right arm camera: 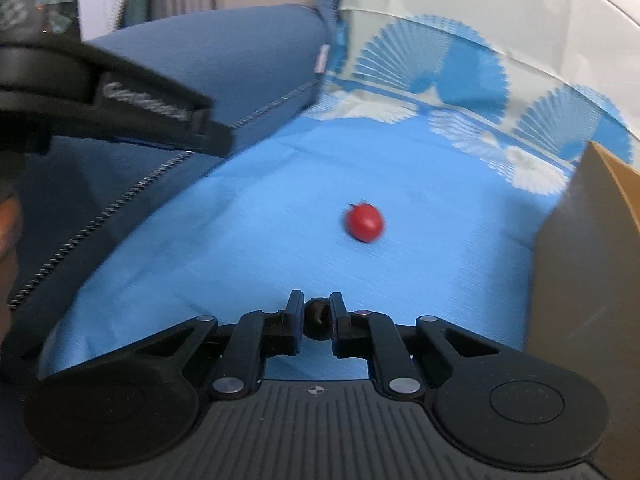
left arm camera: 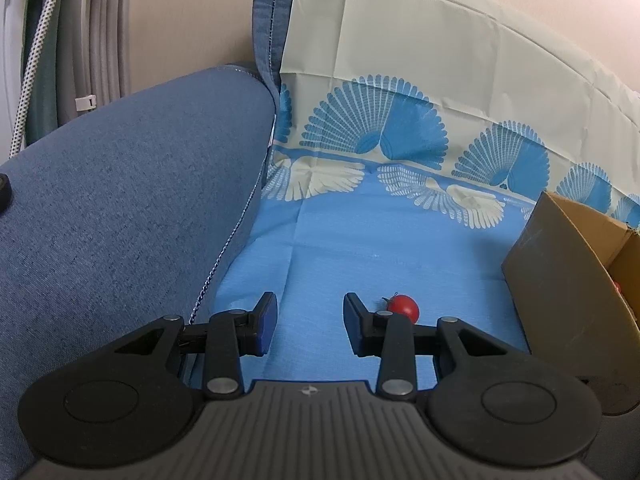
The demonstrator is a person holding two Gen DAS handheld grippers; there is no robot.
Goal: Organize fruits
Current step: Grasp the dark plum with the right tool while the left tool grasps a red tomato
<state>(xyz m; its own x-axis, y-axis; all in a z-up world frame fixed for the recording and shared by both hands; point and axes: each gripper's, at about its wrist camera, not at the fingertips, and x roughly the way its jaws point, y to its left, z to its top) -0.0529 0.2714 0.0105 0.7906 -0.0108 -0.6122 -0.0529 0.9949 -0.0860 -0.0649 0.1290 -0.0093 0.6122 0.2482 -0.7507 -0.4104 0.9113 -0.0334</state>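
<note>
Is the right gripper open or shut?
Shut. The right gripper has its fingers pressed on a small dark thing; what that is cannot be told. The tomato lies free.

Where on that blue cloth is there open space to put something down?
The widest bare stretch of blue cloth lies between the sofa arm and the cardboard box, behind the red tomato. It is tighter near the tomato, beside the left claw and the box.

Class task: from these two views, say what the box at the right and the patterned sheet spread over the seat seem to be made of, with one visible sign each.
Box: looks like cardboard, matte brown, with stiff flat walls and a raw cut edge.
Patterned sheet: probably thin woven cloth or a plasticky tablecloth; sharp fold creases and a slight sheen leave it open.
</note>
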